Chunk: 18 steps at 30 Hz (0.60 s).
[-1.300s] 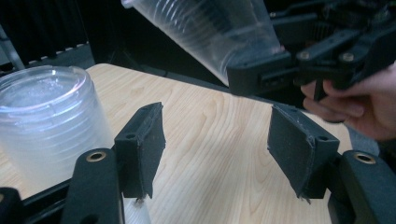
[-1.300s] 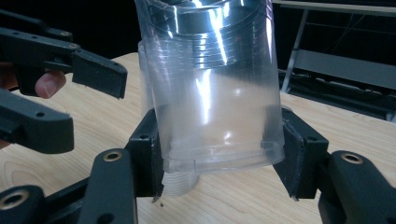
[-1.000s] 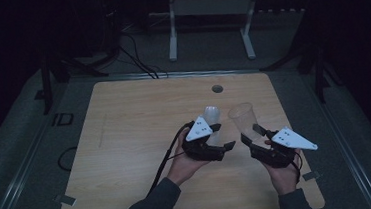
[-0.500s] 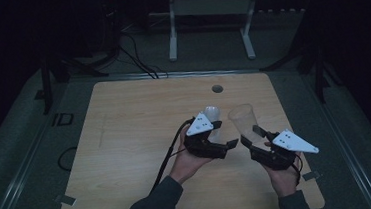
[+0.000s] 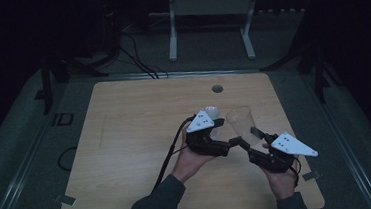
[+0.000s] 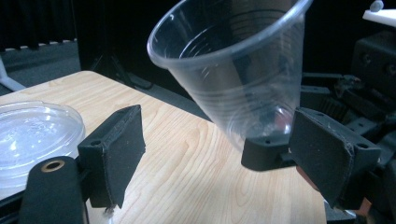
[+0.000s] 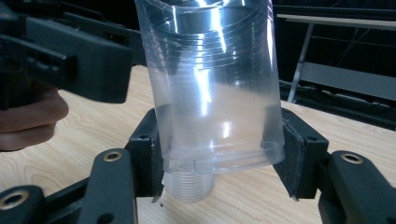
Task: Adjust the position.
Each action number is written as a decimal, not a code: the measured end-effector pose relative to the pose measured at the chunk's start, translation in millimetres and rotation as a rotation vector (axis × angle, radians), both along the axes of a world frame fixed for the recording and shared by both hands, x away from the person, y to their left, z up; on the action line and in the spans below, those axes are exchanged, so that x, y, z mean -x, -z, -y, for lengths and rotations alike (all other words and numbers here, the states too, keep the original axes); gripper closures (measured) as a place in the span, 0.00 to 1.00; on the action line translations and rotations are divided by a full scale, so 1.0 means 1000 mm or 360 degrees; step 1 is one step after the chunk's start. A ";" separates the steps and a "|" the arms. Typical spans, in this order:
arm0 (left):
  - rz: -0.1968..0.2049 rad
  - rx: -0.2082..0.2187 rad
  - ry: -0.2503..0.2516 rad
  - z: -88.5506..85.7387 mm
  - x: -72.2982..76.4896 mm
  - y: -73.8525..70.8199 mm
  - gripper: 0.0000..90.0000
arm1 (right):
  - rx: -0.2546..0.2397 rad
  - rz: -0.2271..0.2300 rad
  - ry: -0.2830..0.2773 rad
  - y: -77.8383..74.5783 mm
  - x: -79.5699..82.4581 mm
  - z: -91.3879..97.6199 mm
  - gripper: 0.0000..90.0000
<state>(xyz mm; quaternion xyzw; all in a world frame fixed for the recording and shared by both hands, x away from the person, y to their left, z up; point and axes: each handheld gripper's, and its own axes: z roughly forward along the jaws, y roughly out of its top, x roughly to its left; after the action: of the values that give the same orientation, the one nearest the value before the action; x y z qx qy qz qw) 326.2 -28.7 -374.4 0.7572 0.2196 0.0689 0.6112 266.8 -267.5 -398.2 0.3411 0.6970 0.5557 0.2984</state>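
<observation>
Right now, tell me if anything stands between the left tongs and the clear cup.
Nothing visible does. The left tongs, which have just been opening, stand open and empty beside the clear cup, which the right tongs clamp. A clear lid lies off to one side.

Between the right gripper's jaws, the clear cup (image 7: 210, 88) loses its rim to the top edge — a lid (image 6: 32, 135) left of the left gripper's jaws is cut off too.
</observation>
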 end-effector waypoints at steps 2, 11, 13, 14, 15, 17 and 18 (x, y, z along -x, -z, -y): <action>-0.0003 0.0006 0.0001 0.001 0.000 -0.001 0.20 | -0.0001 0.0002 -0.0006 0.001 0.000 -0.001 0.47; -0.0024 0.0031 0.0020 0.006 -0.002 -0.003 0.20 | 0.0000 -0.0001 -0.0016 0.003 0.001 -0.003 0.47; -0.0033 0.0048 0.0029 0.006 -0.003 -0.003 0.19 | 0.0003 0.0002 -0.0015 0.003 0.001 -0.004 0.47; -0.0033 0.0048 0.0029 0.006 -0.003 -0.003 0.19 | 0.0003 0.0002 -0.0015 0.003 0.001 -0.004 0.47; -0.0035 0.0060 0.0033 0.007 -0.002 -0.003 0.19 | 0.0006 0.0005 -0.0017 0.003 0.001 -0.004 0.47; -0.0037 0.0068 0.0037 0.007 -0.002 -0.003 0.19 | 0.0007 0.0007 -0.0018 0.003 0.001 -0.004 0.47; -0.0045 0.0079 0.0042 0.007 -0.003 -0.003 0.19 | 0.0005 0.0008 -0.0019 0.003 0.001 -0.004 0.47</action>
<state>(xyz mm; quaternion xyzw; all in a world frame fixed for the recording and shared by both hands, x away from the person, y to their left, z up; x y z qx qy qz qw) 329.0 -36.0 -370.9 0.7457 0.2198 0.0446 0.6274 265.6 -263.1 -401.6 0.3350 0.6992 0.5571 0.2976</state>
